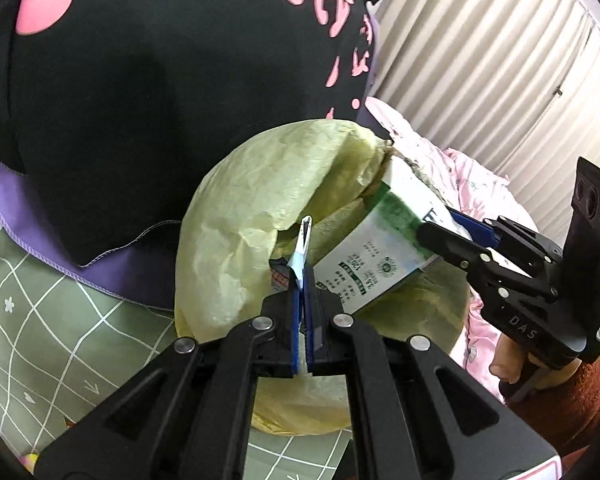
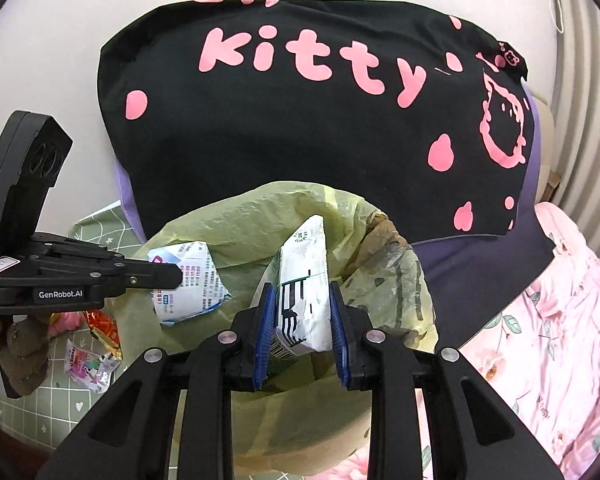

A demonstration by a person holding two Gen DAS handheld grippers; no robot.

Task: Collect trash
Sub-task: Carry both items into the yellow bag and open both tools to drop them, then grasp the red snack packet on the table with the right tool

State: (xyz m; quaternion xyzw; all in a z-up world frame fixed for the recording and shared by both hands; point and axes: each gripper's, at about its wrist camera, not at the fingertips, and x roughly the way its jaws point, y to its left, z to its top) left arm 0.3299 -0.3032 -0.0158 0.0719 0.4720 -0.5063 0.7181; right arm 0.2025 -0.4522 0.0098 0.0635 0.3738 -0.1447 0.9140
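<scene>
A yellow-green trash bag (image 2: 236,220) lines a bin, its mouth open below both grippers. My right gripper (image 2: 300,289) is shut on a white and green drink carton (image 2: 306,264), held tilted over the bag's mouth between the blue pads (image 2: 265,320). In the left wrist view the same carton (image 1: 376,256) sticks out of the right gripper (image 1: 440,226) above the bag (image 1: 244,208). My left gripper (image 1: 302,274) is shut on a flat white and blue packet (image 1: 303,240), seen edge-on. From the right wrist, the left gripper (image 2: 178,275) holds that packet (image 2: 192,280) over the bag's left side.
A black cushion (image 2: 300,128) with pink lettering stands right behind the bag. Pink floral bedding (image 2: 540,320) lies to the right, pleated curtains (image 1: 480,60) beyond. A green grid mat (image 1: 40,312) lies at the left, with loose snack wrappers (image 2: 96,360) on it.
</scene>
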